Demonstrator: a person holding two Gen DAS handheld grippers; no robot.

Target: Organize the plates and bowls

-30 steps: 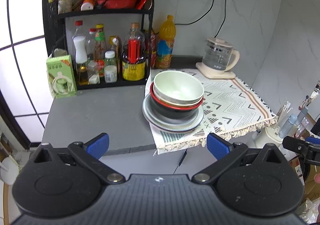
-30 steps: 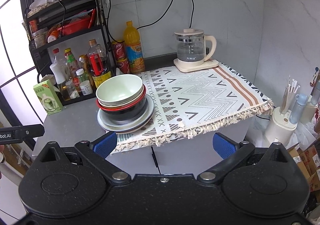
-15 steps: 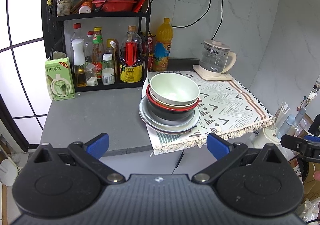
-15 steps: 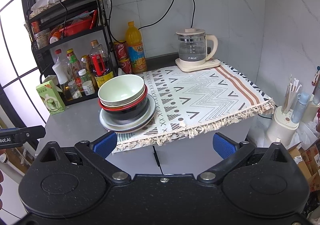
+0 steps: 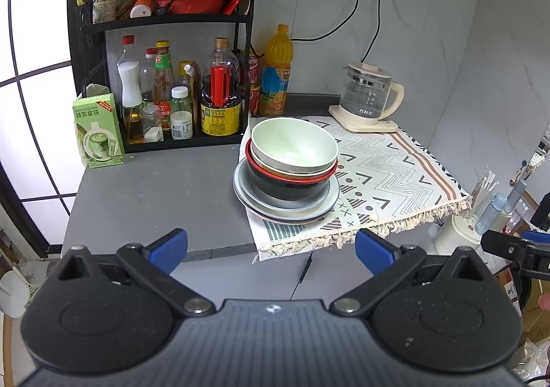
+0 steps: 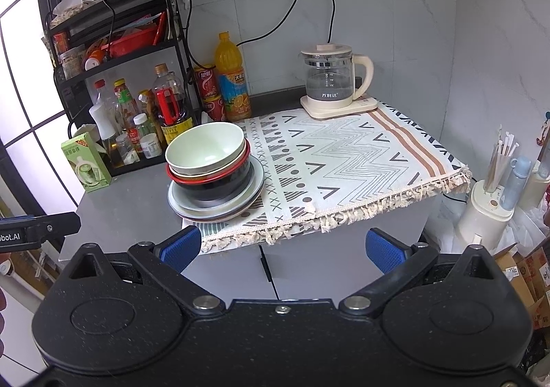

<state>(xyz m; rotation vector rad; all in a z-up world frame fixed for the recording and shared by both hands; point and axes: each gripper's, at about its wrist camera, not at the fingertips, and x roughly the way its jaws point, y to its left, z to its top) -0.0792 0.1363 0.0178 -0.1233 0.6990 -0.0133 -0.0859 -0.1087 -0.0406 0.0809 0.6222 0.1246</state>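
Stack of dishes [image 5: 287, 177]: you have one pile to work with, sitting on the left end of the patterned cloth [image 5: 385, 177], its left edge hanging over onto the bare grey countertop [image 5: 154, 187].
Top bowl: the pale green bowl [image 5: 294, 146] looks matte, empty, upright and nested into the ones below.
Middle bowls: under the green one you see a beige rim, then the red-rimmed black bowl [image 5: 285, 186], which is glossy dark outside.
Plates: the grey-blue plates [image 5: 323, 205] lie flat at the bottom, wider than every bowl; from the right wrist view a cream rim and a darker rim show beneath them, so you have several plates, exact count unclear.
Left gripper [image 5: 271, 247]: you hold it with its blue pads spread wide, nothing between them, short of the counter's front edge and well apart from the stack.
Right gripper [image 6: 282, 246]: likewise spread wide and holding nothing, in front of the cloth's fringe, to the right of the stack and not touching it.
Behind the stack: the black shelf rack [image 5: 165, 26] with sauce bottles and an orange drink bottle [image 5: 276, 72] stand near it.
Right of the stack: the glass kettle [image 6: 331, 84] stands on the cloth's far corner, well apart.
Left of the stack: a green carton [image 5: 98, 132] stands by the rack.
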